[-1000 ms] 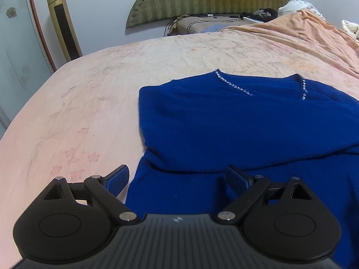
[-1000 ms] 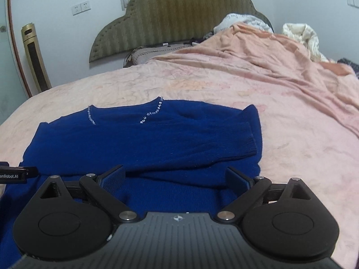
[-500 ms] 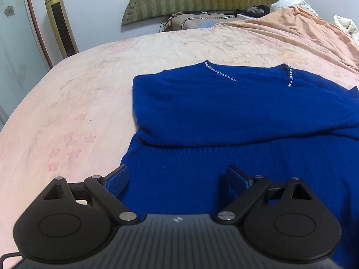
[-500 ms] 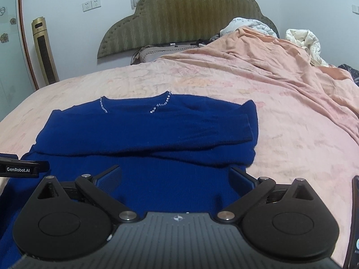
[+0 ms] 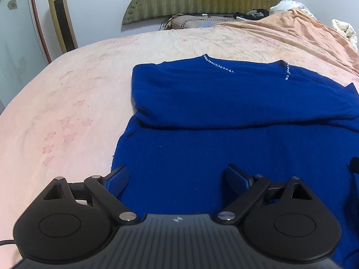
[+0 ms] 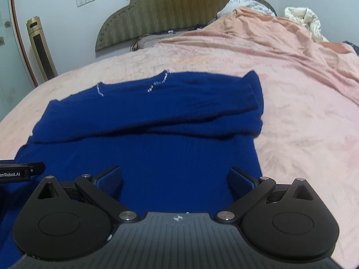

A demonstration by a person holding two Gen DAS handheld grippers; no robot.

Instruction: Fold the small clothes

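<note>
A dark blue knit sweater [image 5: 224, 103] lies flat on the pink bedspread [image 5: 67, 103], neckline with small beads at the far side, both sleeves folded across the chest. It also shows in the right wrist view [image 6: 157, 116]. My left gripper [image 5: 177, 174] is open and empty, over the sweater's lower left part near its left edge. My right gripper [image 6: 175, 177] is open and empty, over the sweater's lower right part. The left gripper's side shows at the left edge of the right wrist view [image 6: 20, 170].
A green padded headboard [image 6: 175, 9] stands at the far end. A rumpled orange blanket [image 6: 280, 44] covers the bed's right side. A gold tower fan [image 5: 61, 18] stands by the wall on the left. Pillows and small items [image 5: 197, 20] lie near the headboard.
Both grippers have pulled back toward the sweater's hem, so more of the lower body of the sweater shows. The sweater has not moved. Both stay open.
</note>
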